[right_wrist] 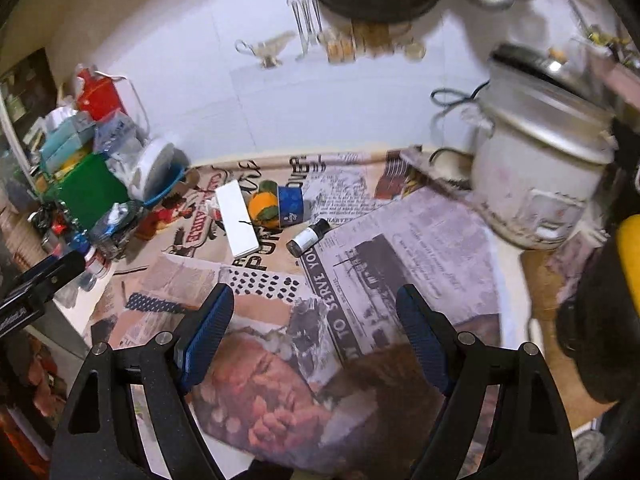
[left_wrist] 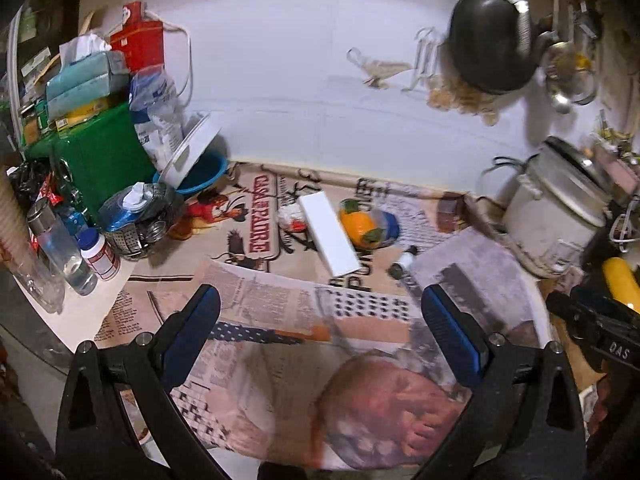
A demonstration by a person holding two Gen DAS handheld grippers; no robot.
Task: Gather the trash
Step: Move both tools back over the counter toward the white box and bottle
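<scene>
Loose items lie on the newspaper-covered counter (left_wrist: 248, 312): a long white box (left_wrist: 329, 234), an orange-and-blue wrapper (left_wrist: 366, 222), a crumpled white-and-red scrap (left_wrist: 291, 216) and a small dark-capped bottle (left_wrist: 402, 265). The right wrist view shows the same white box (right_wrist: 236, 218), wrapper (right_wrist: 276, 204) and bottle (right_wrist: 308, 237). My left gripper (left_wrist: 320, 312) hangs open above the paper, short of the box. My right gripper (right_wrist: 314, 308) is open too, nothing between its fingers, the bottle just ahead of it.
A white rice cooker (left_wrist: 556, 216) stands at the right. The left corner is crowded: a green box (left_wrist: 100, 160), a blue bowl (left_wrist: 200, 178), a metal strainer (left_wrist: 140, 232), clear bottles (left_wrist: 64, 252). A black pan (left_wrist: 492, 48) hangs on the white wall.
</scene>
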